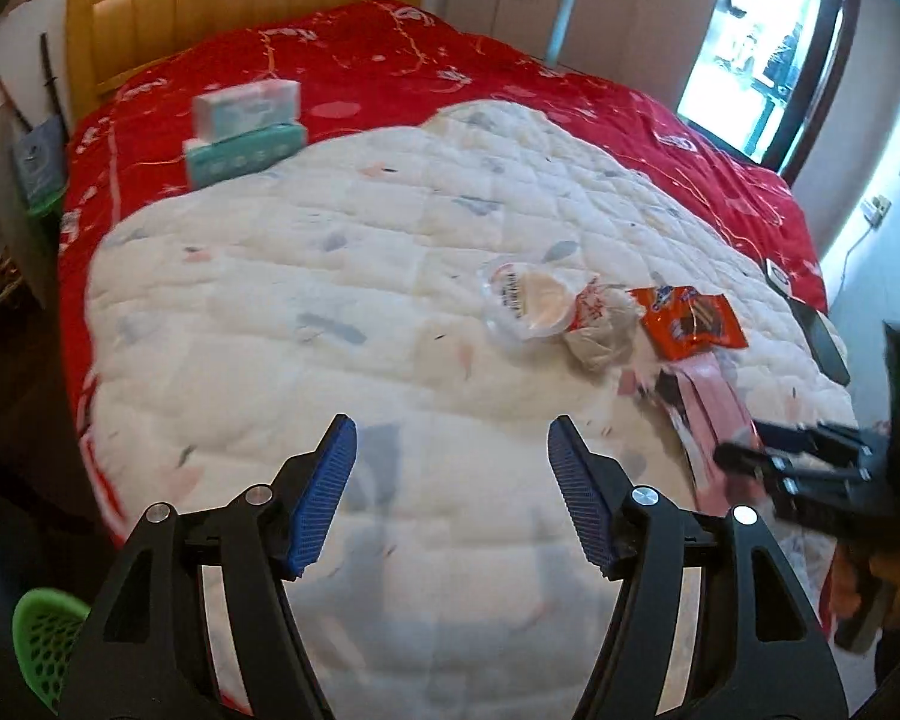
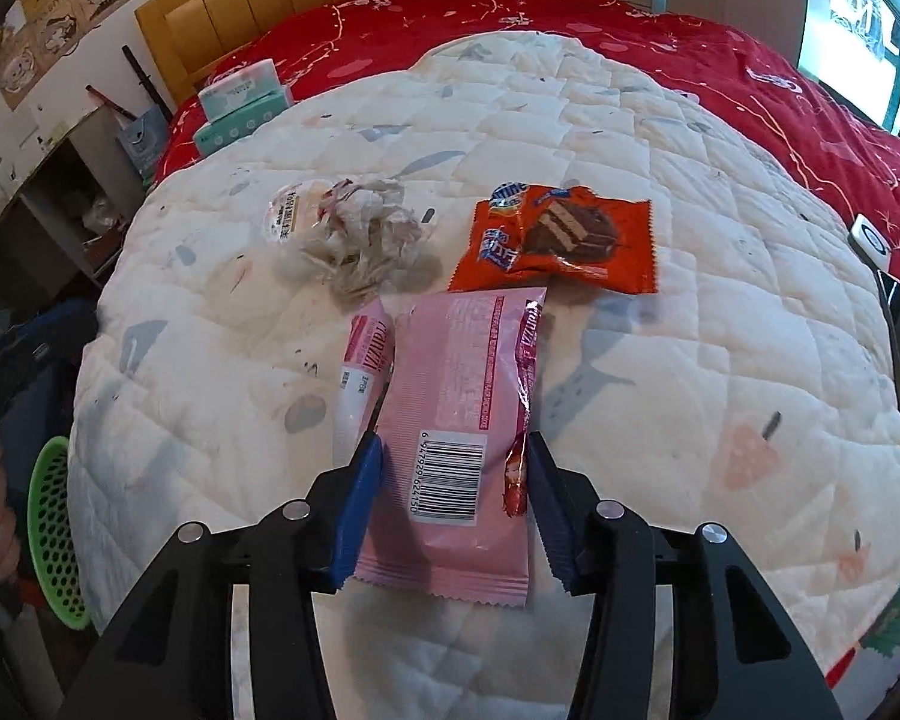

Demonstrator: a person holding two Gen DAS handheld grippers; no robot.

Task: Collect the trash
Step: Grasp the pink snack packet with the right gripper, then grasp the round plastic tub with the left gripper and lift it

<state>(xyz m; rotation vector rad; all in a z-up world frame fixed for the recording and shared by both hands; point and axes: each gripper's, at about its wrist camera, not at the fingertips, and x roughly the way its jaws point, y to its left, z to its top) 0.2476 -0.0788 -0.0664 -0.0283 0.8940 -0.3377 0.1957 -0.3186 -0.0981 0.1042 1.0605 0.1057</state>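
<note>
Three pieces of trash lie on the white quilt (image 2: 660, 138). A pink snack wrapper (image 2: 450, 396) lies between the fingers of my right gripper (image 2: 455, 450), which is open around its near end. An orange cake wrapper (image 2: 561, 237) lies beyond it, and a crumpled clear plastic bag (image 2: 342, 234) to the left. In the left wrist view my left gripper (image 1: 453, 438) is open and empty above bare quilt; the plastic bag (image 1: 546, 312), orange wrapper (image 1: 687, 318) and pink wrapper (image 1: 705, 402) lie ahead to the right, where the right gripper (image 1: 744, 456) reaches in.
A green mesh basket (image 2: 54, 528) stands beside the bed at the lower left, also in the left wrist view (image 1: 45, 630). Two tissue packs (image 1: 246, 126) are stacked on the red bedspread (image 1: 390, 54). Dark devices (image 2: 897, 312) lie at the bed's right edge. A wooden headboard (image 1: 240, 0) is behind.
</note>
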